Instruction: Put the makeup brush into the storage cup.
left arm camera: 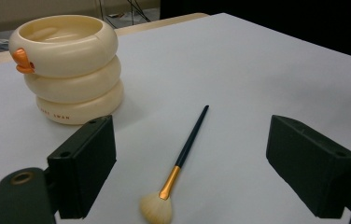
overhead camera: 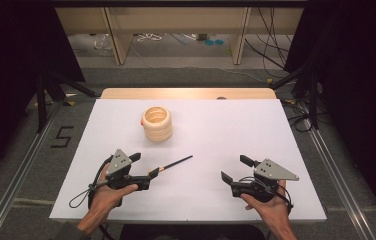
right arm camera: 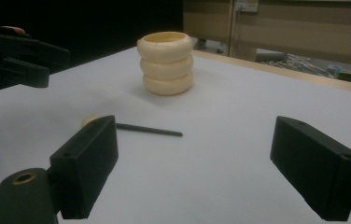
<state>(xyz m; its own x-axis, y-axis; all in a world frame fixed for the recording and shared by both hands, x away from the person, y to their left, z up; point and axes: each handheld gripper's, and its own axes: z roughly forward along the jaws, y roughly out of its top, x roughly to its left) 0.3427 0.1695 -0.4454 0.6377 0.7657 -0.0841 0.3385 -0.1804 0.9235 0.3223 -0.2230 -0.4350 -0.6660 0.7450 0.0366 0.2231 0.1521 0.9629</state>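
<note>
One brush (left arm camera: 183, 161) flat (bristles nearest left hand-held gripper (left arm camera: 190, 175)), handle toward table's far-right.

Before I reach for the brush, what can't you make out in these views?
- Brush bristles: high view, hidden by the left gripper; right gripper view, mostly behind its own jaw.
- Holder inside: the rim hides its bottom in the left gripper view.
- Holder's small print: left gripper view, too small to read fully.

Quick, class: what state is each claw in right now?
Left claw: open, holding nothing; the brush lies on the table between its jaws.
Right claw: open, empty.
</note>
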